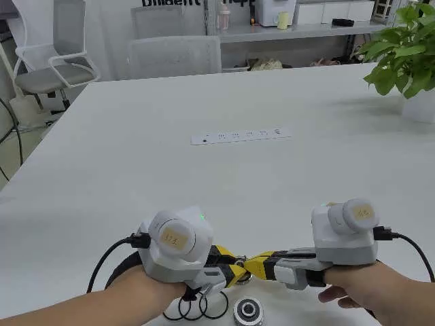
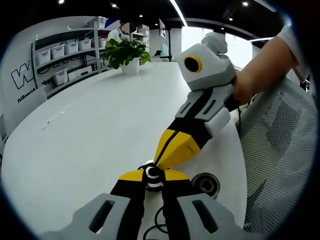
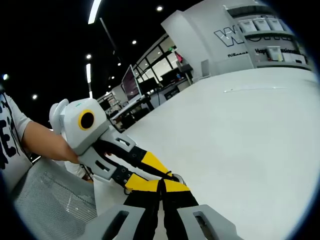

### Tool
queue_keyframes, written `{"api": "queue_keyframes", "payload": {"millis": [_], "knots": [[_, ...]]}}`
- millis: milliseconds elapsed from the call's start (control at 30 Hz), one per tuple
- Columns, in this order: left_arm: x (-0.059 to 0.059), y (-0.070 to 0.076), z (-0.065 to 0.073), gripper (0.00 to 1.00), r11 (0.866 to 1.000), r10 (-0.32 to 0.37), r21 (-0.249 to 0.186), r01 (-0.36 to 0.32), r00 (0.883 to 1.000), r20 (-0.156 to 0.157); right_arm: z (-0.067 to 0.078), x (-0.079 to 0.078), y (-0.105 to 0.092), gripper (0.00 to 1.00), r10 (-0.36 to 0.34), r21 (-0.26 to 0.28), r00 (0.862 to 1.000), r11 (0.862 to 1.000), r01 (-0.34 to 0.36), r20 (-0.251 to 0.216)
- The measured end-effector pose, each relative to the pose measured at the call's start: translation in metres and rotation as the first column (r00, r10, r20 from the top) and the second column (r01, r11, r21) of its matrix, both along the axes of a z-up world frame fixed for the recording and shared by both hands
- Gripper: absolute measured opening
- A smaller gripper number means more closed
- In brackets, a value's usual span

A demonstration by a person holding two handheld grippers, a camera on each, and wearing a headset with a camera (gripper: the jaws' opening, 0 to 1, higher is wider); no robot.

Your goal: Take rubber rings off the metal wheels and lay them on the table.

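Between left hand-held gripper (image 2: pixel 151 174) jaws sits metal wheel (image 2: pixel 152 181)

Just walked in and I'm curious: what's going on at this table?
A person works two handheld grippers at the near edge of a white table. The left gripper is clamped on a small metal wheel. The right gripper, jaws closed, meets that wheel's rim; whether it pinches a ring is unclear. A few black rubber rings lie on the table beside a second wheel.

Grey-bodied left gripper (image 1: pixel 236 267), right gripper (image 1: pixel 264 261) (yellow-tipped)
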State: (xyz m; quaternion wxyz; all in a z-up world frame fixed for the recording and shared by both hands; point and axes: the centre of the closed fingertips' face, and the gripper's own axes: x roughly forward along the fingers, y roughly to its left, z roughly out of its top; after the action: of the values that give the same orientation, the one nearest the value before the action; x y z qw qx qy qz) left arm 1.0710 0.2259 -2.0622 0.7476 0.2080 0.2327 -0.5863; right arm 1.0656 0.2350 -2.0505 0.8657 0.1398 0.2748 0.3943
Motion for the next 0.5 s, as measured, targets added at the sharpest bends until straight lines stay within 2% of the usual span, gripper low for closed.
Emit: {"api": "queue_keyframes", "payload": {"millis": [233,500], "knots": [[0.001,0.0,0.0,0.07,1.0,0.01,-0.001,-0.01,1.0,-0.008,-0.008,-0.001,-0.008,0.0,-0.009,-0.038,1.0,0.999,0.008,-0.011],[0.0,0.0,0.001,0.07,1.0,0.012,-0.019,-0.013,1.0,-0.017,-0.011,0.0,-0.012,0.0,-0.018,-0.04,1.0,0.999,0.017,-0.021]]}}
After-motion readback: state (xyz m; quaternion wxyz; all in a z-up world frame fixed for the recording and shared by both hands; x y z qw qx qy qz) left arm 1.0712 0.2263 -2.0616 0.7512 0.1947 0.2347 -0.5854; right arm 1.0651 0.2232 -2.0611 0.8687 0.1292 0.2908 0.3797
